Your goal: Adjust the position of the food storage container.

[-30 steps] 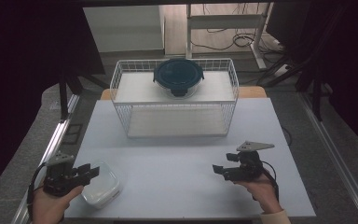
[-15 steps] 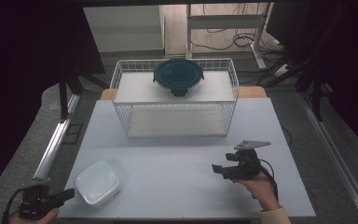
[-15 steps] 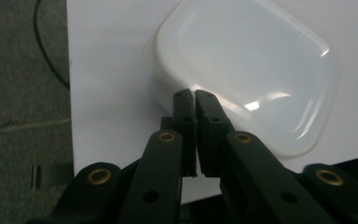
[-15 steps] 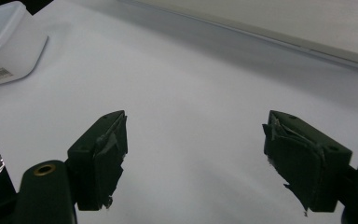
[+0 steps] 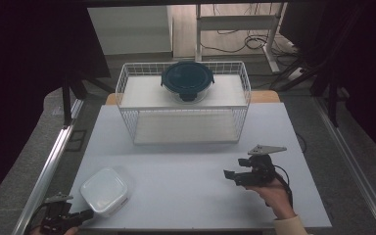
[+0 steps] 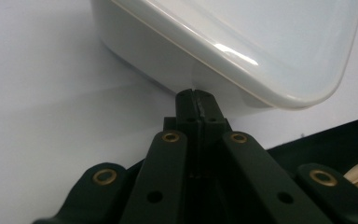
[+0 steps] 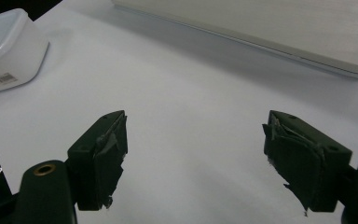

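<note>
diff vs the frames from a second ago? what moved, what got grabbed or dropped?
The left hand-held gripper drew back from the white lidded container toward the table's near left corner and sank lower. Its jaws have just been closing and now meet with nothing between them, tips right at the container's near wall. The container, the right hand-held gripper with jaws open, the wire basket and the dark round lidded bowl stayed put.
</note>
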The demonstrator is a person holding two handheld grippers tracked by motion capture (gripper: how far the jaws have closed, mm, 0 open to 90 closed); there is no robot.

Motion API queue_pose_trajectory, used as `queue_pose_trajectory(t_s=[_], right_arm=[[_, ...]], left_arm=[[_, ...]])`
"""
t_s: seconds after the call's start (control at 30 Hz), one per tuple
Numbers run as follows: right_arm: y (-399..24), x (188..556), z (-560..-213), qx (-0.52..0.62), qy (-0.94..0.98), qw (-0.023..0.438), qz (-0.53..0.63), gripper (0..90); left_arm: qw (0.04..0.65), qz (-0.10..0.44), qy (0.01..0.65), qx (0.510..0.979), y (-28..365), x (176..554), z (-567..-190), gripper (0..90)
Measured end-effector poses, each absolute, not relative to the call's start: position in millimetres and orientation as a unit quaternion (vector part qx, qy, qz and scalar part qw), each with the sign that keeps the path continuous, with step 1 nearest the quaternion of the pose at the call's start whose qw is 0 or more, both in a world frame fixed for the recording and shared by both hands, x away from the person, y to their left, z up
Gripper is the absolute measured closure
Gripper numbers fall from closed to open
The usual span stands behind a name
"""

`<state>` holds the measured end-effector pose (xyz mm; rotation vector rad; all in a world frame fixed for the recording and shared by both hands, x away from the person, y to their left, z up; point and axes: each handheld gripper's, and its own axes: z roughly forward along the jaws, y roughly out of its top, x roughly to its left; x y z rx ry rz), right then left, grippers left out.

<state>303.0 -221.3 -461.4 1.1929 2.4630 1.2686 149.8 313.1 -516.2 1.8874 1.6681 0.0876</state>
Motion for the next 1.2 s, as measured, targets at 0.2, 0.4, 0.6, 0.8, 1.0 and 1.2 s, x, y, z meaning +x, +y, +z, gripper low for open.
queue_pose_trajectory(t_s=[0.2,0.4,0.6,0.8,1.0,1.2], right_arm=[[-223,303,-461,0.398,0.813,0.063,0.420,21.4],[-223,303,-462,0.398,0.813,0.062,0.420,21.4],[-224,303,-462,0.397,0.813,0.063,0.422,21.4],[-222,303,-463,0.394,0.815,0.064,0.420,21.4],[-222,302,-462,0.394,0.815,0.065,0.420,21.4],[-225,301,-459,0.396,0.811,0.069,0.424,21.4]], left_arm=[[0.318,0.026,0.615,0.721,293,161,-516,90.0],[0.332,0.014,0.591,0.735,264,173,-515,90.0],[0.346,0.018,0.590,0.729,249,187,-512,90.0],[0.363,0.016,0.581,0.728,238,196,-509,90.0],[0.395,0.039,0.573,0.717,256,186,-476,90.0],[0.397,0.090,0.598,0.690,297,192,-454,90.0]])
